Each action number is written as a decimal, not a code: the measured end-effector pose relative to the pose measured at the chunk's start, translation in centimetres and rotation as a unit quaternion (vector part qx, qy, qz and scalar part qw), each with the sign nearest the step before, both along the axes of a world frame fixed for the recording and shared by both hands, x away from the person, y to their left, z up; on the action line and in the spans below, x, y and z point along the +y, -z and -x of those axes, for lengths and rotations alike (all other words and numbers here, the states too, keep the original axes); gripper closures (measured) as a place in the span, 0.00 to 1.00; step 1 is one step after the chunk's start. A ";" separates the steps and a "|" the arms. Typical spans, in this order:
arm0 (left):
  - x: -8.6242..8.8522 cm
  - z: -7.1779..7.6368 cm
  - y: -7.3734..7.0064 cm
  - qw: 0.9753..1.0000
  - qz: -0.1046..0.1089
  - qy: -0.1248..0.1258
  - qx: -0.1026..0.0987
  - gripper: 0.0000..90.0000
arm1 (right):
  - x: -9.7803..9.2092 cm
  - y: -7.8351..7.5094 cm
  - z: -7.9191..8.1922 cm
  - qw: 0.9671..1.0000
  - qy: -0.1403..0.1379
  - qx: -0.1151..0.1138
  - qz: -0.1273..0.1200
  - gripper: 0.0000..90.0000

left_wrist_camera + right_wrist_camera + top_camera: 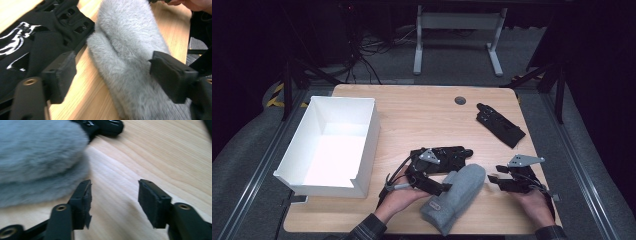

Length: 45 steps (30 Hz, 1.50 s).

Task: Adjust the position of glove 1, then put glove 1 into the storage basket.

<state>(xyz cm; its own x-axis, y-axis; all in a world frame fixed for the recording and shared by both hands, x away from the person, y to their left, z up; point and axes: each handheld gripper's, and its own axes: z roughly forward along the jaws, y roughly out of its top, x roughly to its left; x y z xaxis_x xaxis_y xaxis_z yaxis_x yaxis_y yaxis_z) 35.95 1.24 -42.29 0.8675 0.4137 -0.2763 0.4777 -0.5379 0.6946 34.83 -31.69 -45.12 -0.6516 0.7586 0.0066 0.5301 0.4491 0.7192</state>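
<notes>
Nearest us, we are straddling the grey fuzzy mitten [455, 196] with the wide left hand-held gripper [438, 189] on the bench [422, 120], right hand-held gripper [495, 181] wide beside it, white box [362, 145] waiting empty, so nothing is packed yet.

Bright table [422, 120], dark surrounds.
Overhead light w/ glare inside white box [329, 150]; floor beyond table dim. Grey mitten [37, 157] blurred, soft focus in both gripper views.
</notes>
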 end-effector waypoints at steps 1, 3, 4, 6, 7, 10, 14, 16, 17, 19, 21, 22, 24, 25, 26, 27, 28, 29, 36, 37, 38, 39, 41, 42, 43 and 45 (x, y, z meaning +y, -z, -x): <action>-0.2 0.0 0.1 1.000 -0.001 -0.001 0.000 0.18 | -0.1 0.1 -0.1 1.000 0.004 0.000 0.001 0.45; -0.7 0.3 0.4 1.000 -0.005 -0.002 0.002 0.17 | -0.1 0.2 -0.3 1.000 0.007 -0.003 0.003 0.42; -0.9 0.4 0.5 1.000 -0.010 0.000 0.001 0.16 | -0.1 0.3 -0.4 1.000 0.008 -0.003 0.005 0.41; -1.4 0.6 1.2 1.000 -0.023 0.003 0.006 0.15 | 0.0 0.5 -0.4 1.000 0.008 -0.002 0.008 0.37; -1.6 0.6 1.5 1.000 -0.024 0.002 0.003 0.15 | 0.0 0.6 -0.4 1.000 0.006 -0.002 0.011 0.36; -2.0 0.8 1.9 0.999 -0.033 0.005 0.001 0.13 | 0.0 0.7 -0.5 1.000 0.006 -0.001 0.014 0.34; -2.4 1.0 2.3 0.999 -0.048 0.012 -0.009 0.13 | 0.1 1.0 -0.5 1.000 0.003 0.000 0.016 0.31; -2.6 1.0 2.3 0.998 -0.056 0.022 -0.010 0.15 | 0.2 1.1 -0.5 1.000 0.001 0.000 0.019 0.30; -2.7 1.0 2.4 0.998 -0.055 0.023 -0.009 0.17 | 0.2 1.2 -0.5 1.000 0.000 -0.001 0.020 0.29; -2.9 1.0 2.5 0.998 -0.062 0.028 -0.002 0.19 | 0.1 1.2 -0.5 1.000 0.000 -0.003 0.020 0.27; -3.0 0.9 2.7 0.998 -0.060 0.034 -0.001 0.23 | 0.1 1.2 -0.6 1.000 0.000 -0.004 0.020 0.26; -3.1 0.9 2.7 0.997 -0.062 0.036 0.004 0.23 | 0.1 1.3 -0.6 1.000 0.001 -0.004 0.018 0.25; -3.2 0.9 2.9 0.997 -0.063 0.046 0.015 0.30 | 0.0 1.4 -0.6 1.000 0.002 -0.009 0.016 0.23; -3.3 0.8 2.9 0.997 -0.062 0.051 0.016 0.32 | 0.0 1.4 -0.6 1.000 0.002 -0.010 0.016 0.23; -3.3 0.7 2.9 0.996 -0.063 0.058 0.020 0.35 | -0.1 1.4 -0.6 1.000 0.002 -0.010 0.016 0.22; -3.3 0.7 3.0 0.996 -0.059 0.059 0.023 0.38 | -0.1 1.5 -0.6 1.000 0.002 -0.012 0.016 0.22; -3.3 0.6 3.0 0.996 -0.057 0.062 0.027 0.41 | -0.1 1.5 -0.6 1.000 0.002 -0.012 0.015 0.22; -3.3 0.6 3.0 0.996 -0.057 0.065 0.030 0.43 | -0.1 1.5 -0.6 1.000 0.002 -0.012 0.014 0.22; -3.6 0.4 3.1 0.994 -0.047 0.081 0.061 0.67 | -0.2 1.6 -0.5 1.000 0.001 -0.015 0.009 0.21; -3.6 0.4 3.0 0.994 -0.048 0.081 0.058 0.70 | -0.2 1.6 -0.5 1.000 0.001 -0.016 0.009 0.21; -3.6 0.4 2.9 0.994 -0.050 0.078 0.056 0.72 | -0.2 1.6 -0.5 1.000 0.001 -0.016 0.009 0.21; -3.5 0.5 2.9 0.995 -0.046 0.075 0.056 0.75 | -0.2 1.7 -0.5 1.000 0.001 -0.018 0.009 0.21; -3.3 0.5 2.7 0.995 -0.040 0.073 0.052 0.80 | -0.3 1.7 -0.5 1.000 0.001 -0.021 0.008 0.21; -3.0 0.4 2.6 0.995 -0.033 0.072 0.053 0.83 | -0.3 1.7 -0.5 1.000 0.001 -0.022 0.008 0.20; -2.9 0.3 2.5 0.996 -0.029 0.072 0.053 0.85 | -0.3 1.8 -0.5 1.000 0.003 -0.023 0.006 0.20; -2.5 0.2 2.2 0.995 -0.024 0.074 0.060 0.87 | -0.3 1.8 -0.5 1.000 0.004 -0.023 0.007 0.19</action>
